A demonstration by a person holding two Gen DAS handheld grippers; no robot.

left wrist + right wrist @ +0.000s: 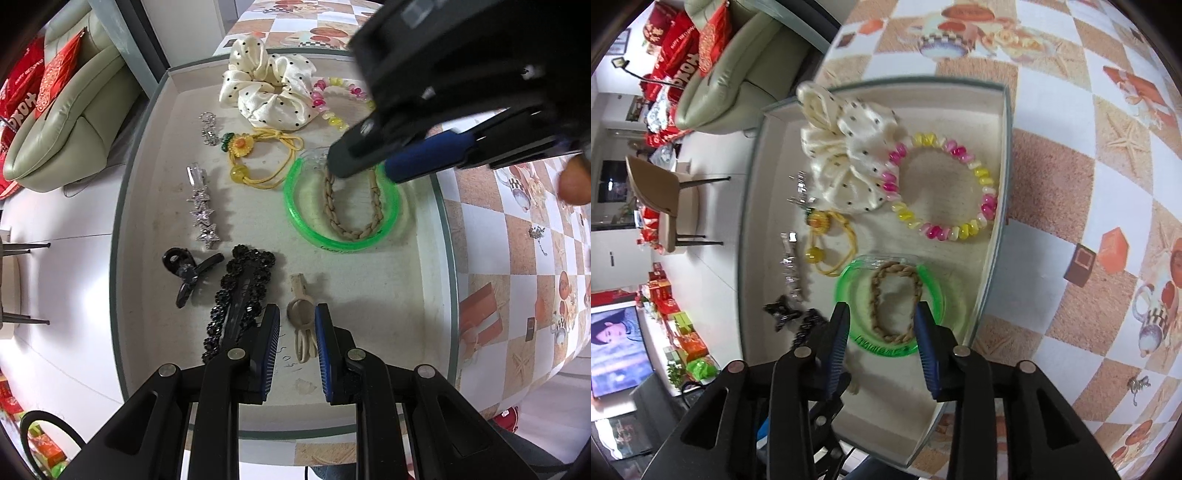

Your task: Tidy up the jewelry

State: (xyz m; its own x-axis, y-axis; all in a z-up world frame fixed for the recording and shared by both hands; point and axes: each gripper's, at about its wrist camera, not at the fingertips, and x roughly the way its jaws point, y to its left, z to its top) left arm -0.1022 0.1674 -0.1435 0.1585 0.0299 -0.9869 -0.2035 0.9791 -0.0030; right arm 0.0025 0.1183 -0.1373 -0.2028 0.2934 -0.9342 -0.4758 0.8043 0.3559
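Braided hair tie lies inside green bangle, tray 5 o'clock; right gripper open, empty, above. Left gripper open, empty. Risk: snagging bangle too.

A pale green sofa, a tan chair and a television stand on white floor.

Home living room: sofa, television

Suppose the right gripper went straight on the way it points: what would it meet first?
Most likely the braided tan band inside the green ring; the open right gripper frames it, though depth is unclear.
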